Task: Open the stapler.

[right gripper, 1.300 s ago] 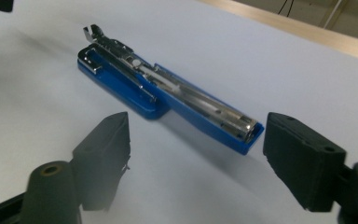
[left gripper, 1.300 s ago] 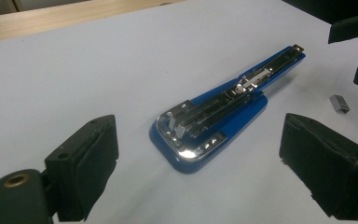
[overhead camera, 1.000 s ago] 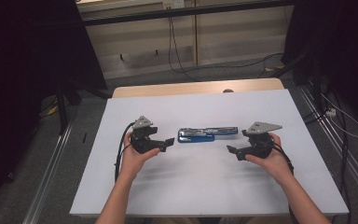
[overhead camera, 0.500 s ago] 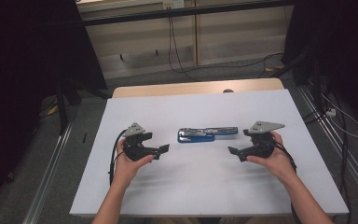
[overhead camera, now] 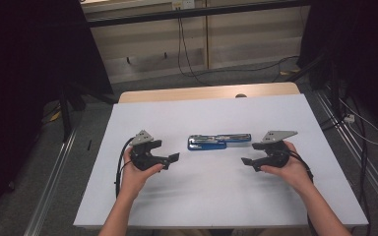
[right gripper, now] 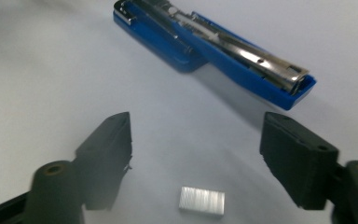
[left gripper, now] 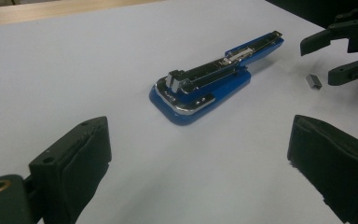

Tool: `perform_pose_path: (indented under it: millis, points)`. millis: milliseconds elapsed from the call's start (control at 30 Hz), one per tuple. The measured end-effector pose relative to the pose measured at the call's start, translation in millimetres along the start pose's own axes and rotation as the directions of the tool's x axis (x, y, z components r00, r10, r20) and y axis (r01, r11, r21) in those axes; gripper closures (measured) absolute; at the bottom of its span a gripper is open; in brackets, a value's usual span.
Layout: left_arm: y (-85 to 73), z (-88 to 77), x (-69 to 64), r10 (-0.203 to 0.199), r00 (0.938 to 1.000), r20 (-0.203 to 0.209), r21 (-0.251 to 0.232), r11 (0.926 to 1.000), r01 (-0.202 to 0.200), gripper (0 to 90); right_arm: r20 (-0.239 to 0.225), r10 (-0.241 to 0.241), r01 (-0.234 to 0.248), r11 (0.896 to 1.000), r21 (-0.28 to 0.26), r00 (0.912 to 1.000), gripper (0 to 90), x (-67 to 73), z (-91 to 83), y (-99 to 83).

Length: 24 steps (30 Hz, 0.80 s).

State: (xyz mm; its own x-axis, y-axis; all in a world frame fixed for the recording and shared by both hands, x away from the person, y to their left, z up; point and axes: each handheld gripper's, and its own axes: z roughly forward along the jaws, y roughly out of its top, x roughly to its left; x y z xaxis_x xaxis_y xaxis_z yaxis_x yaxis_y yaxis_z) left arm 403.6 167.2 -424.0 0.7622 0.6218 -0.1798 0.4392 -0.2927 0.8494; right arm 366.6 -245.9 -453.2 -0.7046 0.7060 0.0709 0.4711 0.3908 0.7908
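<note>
Blue stapler (overhead camera: 219, 141): swung fully open and lying flat on the table — blue base and silver-railed upper arm stretched out in one line. It is the landmark for all that follows.
Stapler up close: in the left gripper view the stapler (left gripper: 213, 84) shows its chrome front plate at the near end; in the right gripper view the stapler (right gripper: 213, 46) shows the bright staple channel running along the long arm.
Table (overhead camera: 211, 113): a white sheet covers it; a strip of pale wood shows at the far edge beyond the stapler.
Left tool (overhead camera: 170, 159): held in the person's left hand (overhead camera: 137, 173), just left of the stapler and nearer the person, apart from it. Its jaws stand wide apart with nothing between them, pointing toward the stapler.
Right tool (overhead camera: 246, 161): held in the right hand (overhead camera: 289, 167), just right of the stapler and a little nearer the person, not touching it. Jaws spread, gripping nothing; in the left gripper view this right tool (left gripper: 327, 57) appears past the stapler's far end.
Staple block (right gripper: 201, 201): a small silver strip of staples lying flat on the table — near the stapler's long-arm end, between the right tool's spread jaws but touching neither. In the left gripper view the staple block (left gripper: 313, 81) sits just beside that tool's tips.
Cable (overhead camera: 122, 162): black, looping from the left tool on the side away from the stapler.
</note>
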Motion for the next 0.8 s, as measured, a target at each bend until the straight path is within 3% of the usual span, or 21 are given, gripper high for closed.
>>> perform_pose_path:
  millis: [133,400,533,800]
  points:
    - [0.1,-0.8,0.9,-0.002,1.0,-0.003,-0.001,1.0,0.002,6.8,-0.017,-0.027,0.027,0.999,0.038,0.9995,35.6,2.9,1.8,-5.2]
    - [0.4,-1.8,1.6,-0.007,1.0,-0.006,-0.008,0.9999,0.007,7.1,-0.036,-0.046,0.049,0.995,0.087,0.9983,38.2,1.7,5.3,-12.2]
    - [0.8,-3.5,2.5,-0.007,0.9999,-0.012,-0.012,0.9999,0.006,7.3,-0.043,-0.032,0.036,0.995,0.089,0.9985,41.6,-0.3,0.4,-14.3]
    - [1.5,-4.8,2.7,-0.011,0.9998,-0.019,-0.02,0.9997,0.011,7.5,-0.058,-0.082,0.089,0.989,0.118,0.9949,51.6,2.1,-10.9,-19.4]
